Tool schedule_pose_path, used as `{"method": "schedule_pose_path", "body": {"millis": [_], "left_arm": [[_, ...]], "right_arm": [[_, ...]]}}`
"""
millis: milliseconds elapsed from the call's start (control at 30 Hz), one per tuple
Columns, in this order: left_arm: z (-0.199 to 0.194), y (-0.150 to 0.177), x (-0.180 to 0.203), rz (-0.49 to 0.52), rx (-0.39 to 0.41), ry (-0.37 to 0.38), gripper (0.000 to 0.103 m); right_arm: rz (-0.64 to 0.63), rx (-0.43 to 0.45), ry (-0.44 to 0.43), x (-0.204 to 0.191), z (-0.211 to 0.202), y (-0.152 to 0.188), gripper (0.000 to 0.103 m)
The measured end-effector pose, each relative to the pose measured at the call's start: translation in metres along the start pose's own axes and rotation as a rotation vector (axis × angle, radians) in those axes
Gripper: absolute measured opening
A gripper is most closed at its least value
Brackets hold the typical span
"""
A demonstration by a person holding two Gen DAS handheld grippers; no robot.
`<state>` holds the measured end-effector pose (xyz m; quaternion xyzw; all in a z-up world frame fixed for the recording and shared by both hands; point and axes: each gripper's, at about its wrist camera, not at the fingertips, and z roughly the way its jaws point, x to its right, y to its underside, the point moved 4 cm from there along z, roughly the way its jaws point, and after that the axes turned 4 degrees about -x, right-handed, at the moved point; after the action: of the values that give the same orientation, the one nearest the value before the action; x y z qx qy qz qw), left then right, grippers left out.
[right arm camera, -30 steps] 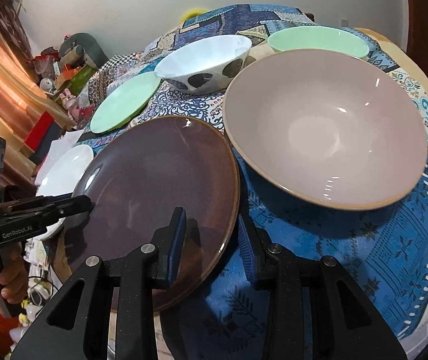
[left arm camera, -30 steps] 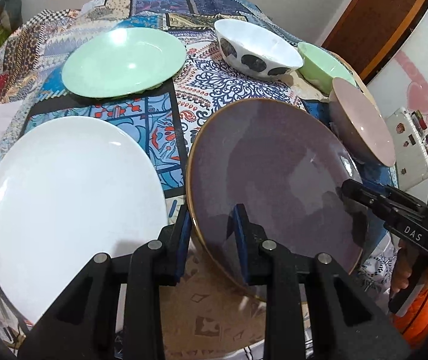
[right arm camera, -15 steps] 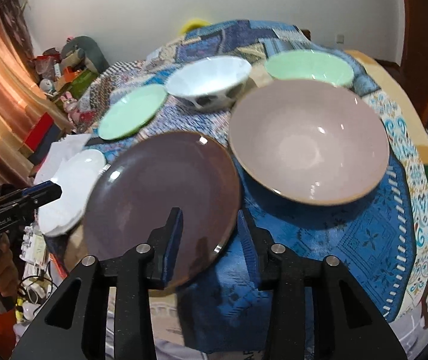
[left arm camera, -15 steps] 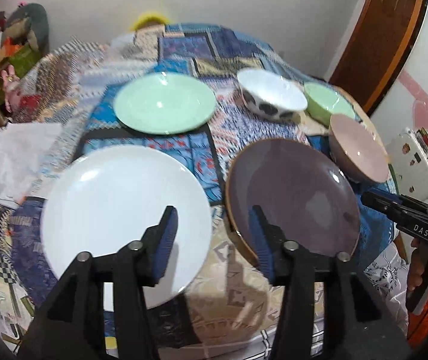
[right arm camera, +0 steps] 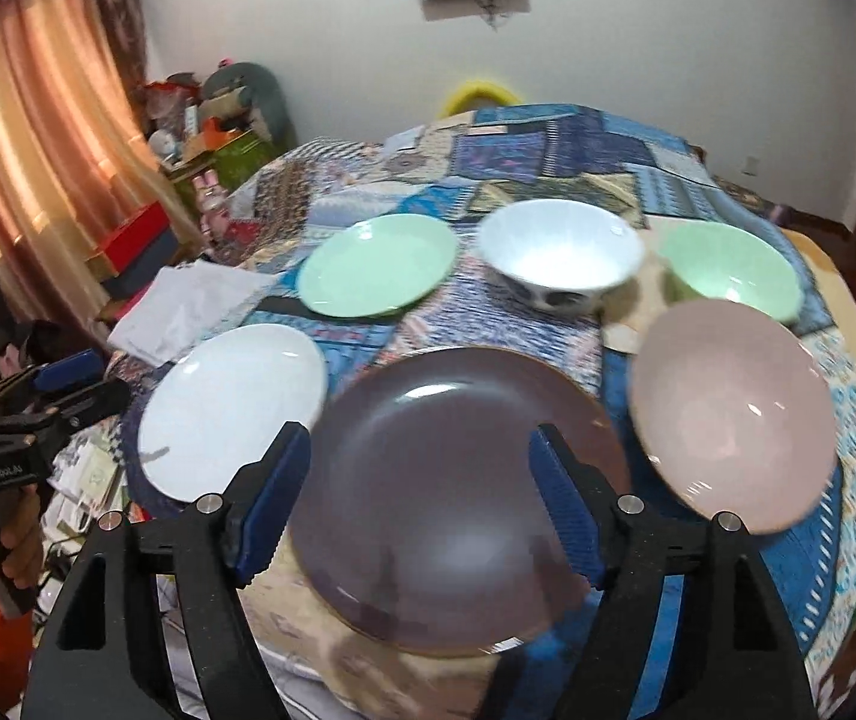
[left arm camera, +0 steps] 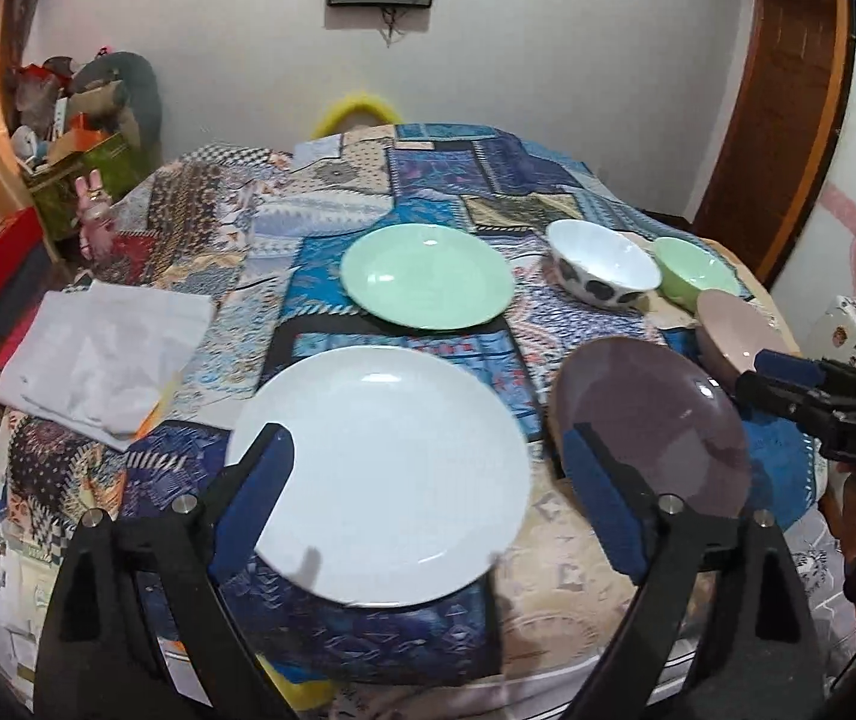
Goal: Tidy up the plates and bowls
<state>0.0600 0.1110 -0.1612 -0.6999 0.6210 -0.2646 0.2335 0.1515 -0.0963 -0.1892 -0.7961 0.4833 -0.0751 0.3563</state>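
Hovering above the table edge, your left gripper (left arm camera: 428, 474) is spread wide over the white plate (left arm camera: 383, 480); your right gripper (right arm camera: 419, 501), equally spread, frames the brown plate (right arm camera: 457, 492).

Left claw (left arm camera: 428, 492) spread wide, empty; right claw (right arm camera: 422, 498) likewise, both raised.

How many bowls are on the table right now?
3. The white patterned bowl sits at the back, the green bowl to its right, and the pink bowl nearest, beside the brown plate. None appears hidden.
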Motion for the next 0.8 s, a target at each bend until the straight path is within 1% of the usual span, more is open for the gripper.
{"method": "schedule_pose_path", "body": {"millis": [233, 367, 467, 600, 633, 667, 700, 733, 800], "left_arm": [[0.012, 0.012, -0.048, -0.103, -0.049, -0.035, 0.092], [0.023, 0.021, -0.075, -0.151, -0.092, -0.062, 0.091], [0.035, 0.029, -0.091, -0.174, -0.136, -0.062, 0.091], [0.048, 0.038, -0.104, -0.198, -0.169, -0.067, 0.091], [0.05, 0.039, -0.106, -0.205, -0.176, -0.059, 0.089], [0.053, 0.041, -0.108, -0.212, -0.185, -0.05, 0.083], [0.056, 0.043, -0.11, -0.216, -0.194, -0.045, 0.08], [0.058, 0.044, -0.111, -0.218, -0.201, -0.043, 0.075], [0.062, 0.047, -0.113, -0.223, -0.213, -0.034, 0.069]], "right_arm": [[-0.063, -0.022, -0.027, -0.029, 0.027, -0.016, 0.072], [-0.074, -0.071, -0.042, -0.038, 0.05, -0.024, 0.072], [-0.087, -0.102, -0.042, -0.044, 0.066, -0.028, 0.072], [-0.116, -0.147, -0.033, -0.049, 0.087, -0.032, 0.072], [-0.122, -0.163, -0.034, -0.05, 0.093, -0.033, 0.072], [-0.125, -0.179, -0.037, -0.052, 0.1, -0.034, 0.07], [-0.129, -0.195, -0.039, -0.052, 0.104, -0.034, 0.066], [-0.142, -0.219, -0.042, -0.055, 0.111, -0.033, 0.063], [-0.163, -0.251, -0.042, -0.058, 0.121, -0.032, 0.054]]}}
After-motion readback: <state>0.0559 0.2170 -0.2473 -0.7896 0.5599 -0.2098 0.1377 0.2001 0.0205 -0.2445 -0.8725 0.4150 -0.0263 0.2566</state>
